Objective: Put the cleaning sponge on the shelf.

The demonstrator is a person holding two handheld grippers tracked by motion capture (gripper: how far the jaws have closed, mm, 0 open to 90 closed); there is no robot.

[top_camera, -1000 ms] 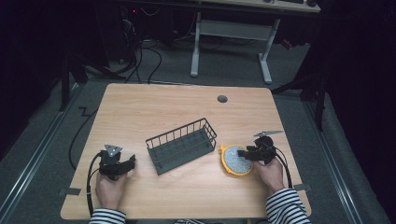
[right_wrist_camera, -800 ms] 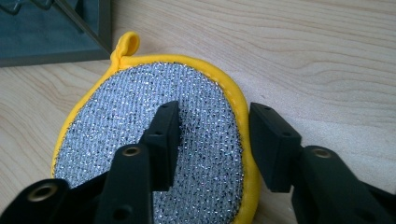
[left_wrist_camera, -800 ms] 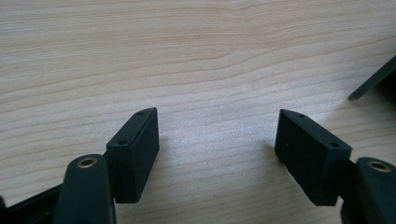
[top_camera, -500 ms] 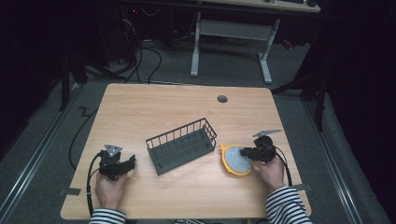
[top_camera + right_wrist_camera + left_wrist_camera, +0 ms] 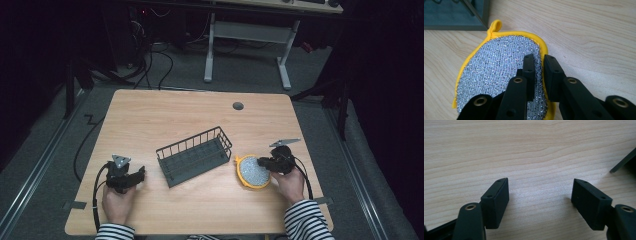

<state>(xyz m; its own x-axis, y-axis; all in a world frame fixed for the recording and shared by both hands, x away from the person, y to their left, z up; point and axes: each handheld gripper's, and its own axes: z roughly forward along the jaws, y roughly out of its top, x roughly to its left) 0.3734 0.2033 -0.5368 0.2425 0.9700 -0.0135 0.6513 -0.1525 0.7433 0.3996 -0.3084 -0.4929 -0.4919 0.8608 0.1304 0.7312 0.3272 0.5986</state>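
Note:
A round scouring pad [image 5: 251, 172], silver mesh with a yellow rim and a small loop, lies flat on the wooden table right of the basket. My right gripper [image 5: 263, 162] reaches it from the right. Its jaws have just been closing. In the right gripper view the pad's [image 5: 499, 67] right edge is pinched between the two nearly touching jaws of the right gripper [image 5: 538, 59]. My left gripper [image 5: 139, 173] rests low at the front left. In the left gripper view the left gripper [image 5: 540, 188] stands open over bare wood, with nothing between its fingers.
A dark wire basket [image 5: 195, 155] stands slanted in the middle of the table [image 5: 165, 115], between the two grippers; its corner [image 5: 624, 161] shows at the right of the left gripper view. A round cable hole [image 5: 238, 106] sits near the far edge. Dark floor and desk legs lie beyond.
The right gripper's jaws have drawn together on the pad's right edge. Both hands have kept their places, and the pad and basket have not shifted.

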